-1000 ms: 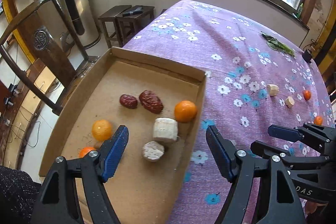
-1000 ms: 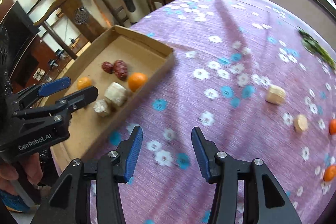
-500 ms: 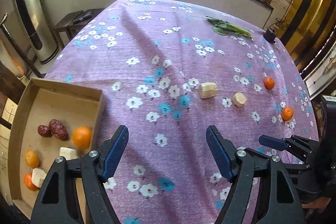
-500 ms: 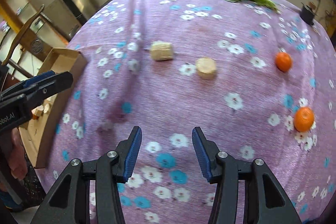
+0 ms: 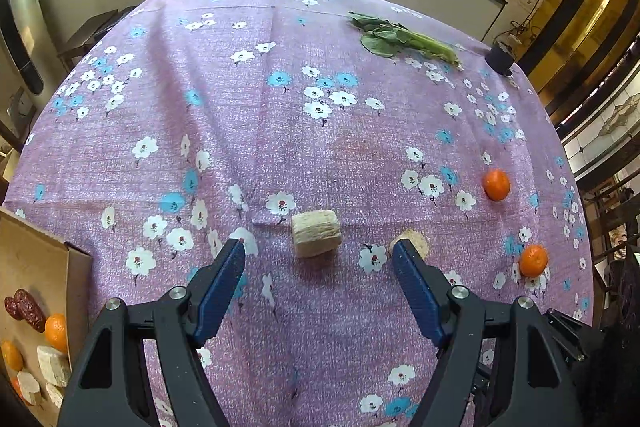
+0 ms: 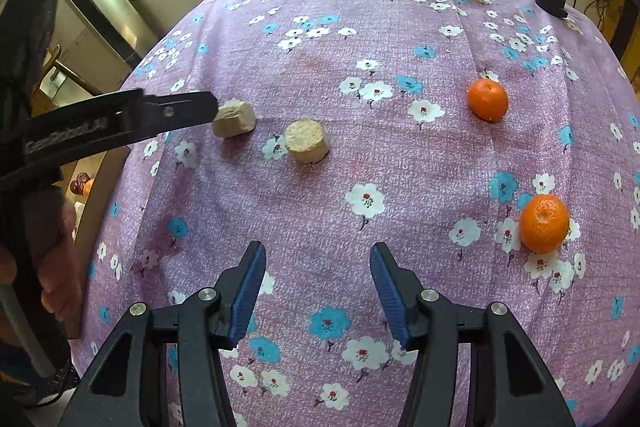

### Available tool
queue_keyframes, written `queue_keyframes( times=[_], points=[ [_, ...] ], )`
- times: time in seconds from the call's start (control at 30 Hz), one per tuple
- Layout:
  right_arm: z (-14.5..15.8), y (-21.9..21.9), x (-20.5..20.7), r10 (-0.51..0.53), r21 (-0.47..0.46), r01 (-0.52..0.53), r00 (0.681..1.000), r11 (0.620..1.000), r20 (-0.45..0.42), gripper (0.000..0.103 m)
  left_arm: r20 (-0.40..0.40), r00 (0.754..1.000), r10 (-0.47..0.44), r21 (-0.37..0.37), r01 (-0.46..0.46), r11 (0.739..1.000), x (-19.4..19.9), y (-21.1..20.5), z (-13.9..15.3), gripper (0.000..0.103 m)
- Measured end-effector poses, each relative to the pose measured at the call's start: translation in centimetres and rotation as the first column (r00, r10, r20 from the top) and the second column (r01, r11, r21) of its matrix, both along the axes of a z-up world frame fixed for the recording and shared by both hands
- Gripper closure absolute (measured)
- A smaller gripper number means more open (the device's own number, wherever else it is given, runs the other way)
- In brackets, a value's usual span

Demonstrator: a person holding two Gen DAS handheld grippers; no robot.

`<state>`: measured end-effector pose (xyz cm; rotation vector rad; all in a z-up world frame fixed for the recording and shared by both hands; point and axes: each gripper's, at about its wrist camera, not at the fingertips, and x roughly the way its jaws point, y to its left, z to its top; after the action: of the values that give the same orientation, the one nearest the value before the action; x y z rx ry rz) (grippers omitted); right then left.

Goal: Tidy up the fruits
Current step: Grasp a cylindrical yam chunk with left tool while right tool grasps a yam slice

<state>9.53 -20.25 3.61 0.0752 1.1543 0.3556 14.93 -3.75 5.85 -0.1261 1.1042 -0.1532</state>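
Note:
My left gripper [image 5: 318, 247] is open and empty, its tips on either side of a pale sugarcane chunk [image 5: 316, 233] lying on the purple flowered cloth; it also shows in the right wrist view [image 6: 234, 117]. A second pale round chunk [image 5: 414, 240] lies by the right fingertip, also in the right wrist view [image 6: 307, 140]. Two oranges [image 5: 496, 184] [image 5: 533, 260] lie at the right. My right gripper [image 6: 318, 261] is open and empty above bare cloth, nearer than the chunks. The cardboard box [image 5: 44, 259] at the lower left holds oranges, red dates and pale chunks.
A green leafy vegetable [image 5: 400, 39] lies at the table's far side. A small dark object [image 5: 499, 58] stands at the far right corner. Windows and a wall lie behind the table. The left gripper's arm [image 6: 100, 123] reaches in from the left in the right wrist view.
Both grippers have swung from the box to the right over the table. The left gripper has come close to the sugarcane chunk. Both stay open.

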Motion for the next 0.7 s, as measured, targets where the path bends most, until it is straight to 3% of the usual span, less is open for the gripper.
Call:
queue_keyframes(
  times=[0.63, 0.67, 0.7],
  points=[
    [-1.6, 3.5, 6.4, 0.118, -0.070, -0.114, 0.991, 0.991, 0.065, 0.045, -0.054, 0.998, -0.013, 0.030, 0.015, 0.999, 2.4, 0.7, -3.7, 0.028],
    [-1.5, 3.6, 6.4, 0.129, -0.084, -0.123, 0.989, 0.989, 0.078, 0.049, -0.057, 0.998, -0.019, 0.032, 0.021, 0.999, 2.3, 0.7, -3.9, 0.028],
    [-1.5, 3.8, 6.5, 0.141, -0.095, -0.133, 0.987, 0.987, 0.081, 0.060, -0.058, 0.998, -0.024, 0.034, 0.026, 0.999, 2.3, 0.6, -4.0, 0.028]
  ],
)
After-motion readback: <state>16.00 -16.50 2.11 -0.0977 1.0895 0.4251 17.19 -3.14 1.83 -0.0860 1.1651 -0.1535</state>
